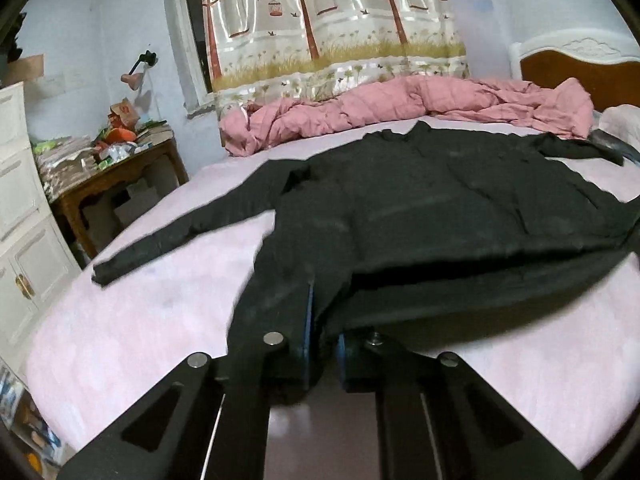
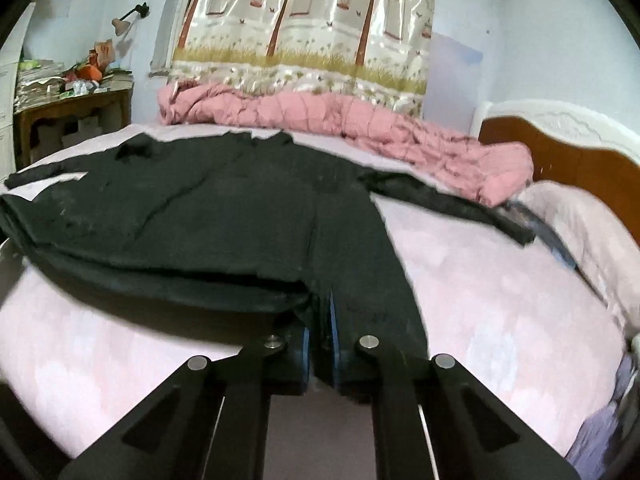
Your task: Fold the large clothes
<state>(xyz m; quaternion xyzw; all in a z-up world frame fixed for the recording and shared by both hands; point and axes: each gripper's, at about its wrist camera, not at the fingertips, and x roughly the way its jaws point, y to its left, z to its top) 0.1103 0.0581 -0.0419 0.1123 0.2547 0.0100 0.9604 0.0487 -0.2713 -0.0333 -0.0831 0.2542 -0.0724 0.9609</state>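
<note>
A large black long-sleeved garment (image 1: 420, 208) lies spread on the pink bed sheet (image 1: 140, 320), collar toward the far side and sleeves out to both sides. My left gripper (image 1: 318, 312) is shut on the garment's near hem at its left corner, cloth pinched between the blue-edged pads. In the right wrist view the same black garment (image 2: 220, 216) fills the middle. My right gripper (image 2: 320, 312) is shut on its near hem at the right corner. The hem between the two corners is lifted slightly off the sheet.
A rumpled pink quilt (image 1: 400, 108) lies along the bed's far side under a tree-print curtain (image 1: 328, 24). The wooden headboard (image 2: 580, 168) and a pillow (image 2: 592, 232) are at the right. A cluttered wooden side table (image 1: 112, 168) and white cabinet (image 1: 24, 216) stand left of the bed.
</note>
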